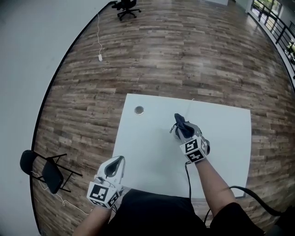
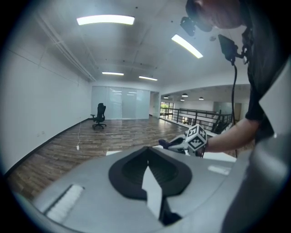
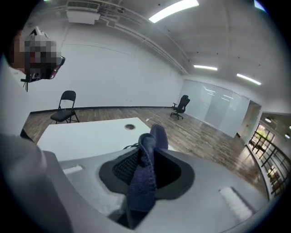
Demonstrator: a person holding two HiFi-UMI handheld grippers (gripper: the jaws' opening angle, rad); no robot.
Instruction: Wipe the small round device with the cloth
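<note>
Small round device (image 1: 139,109): far-left on table (image 1: 152,152), well apart from cloth (image 3: 143,182) | right hand-held gripper (image 1: 180,122) clamped on cloth | left hand-held gripper (image 1: 119,162) closed, empty | I'd reach over and wipe lightly without nudging it.

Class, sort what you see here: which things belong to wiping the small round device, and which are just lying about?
Job: small round device; cloth, clamped in the right tool; table.
Lying about: folding chair; office chair; white floor cable; left tool, shut and empty.
</note>
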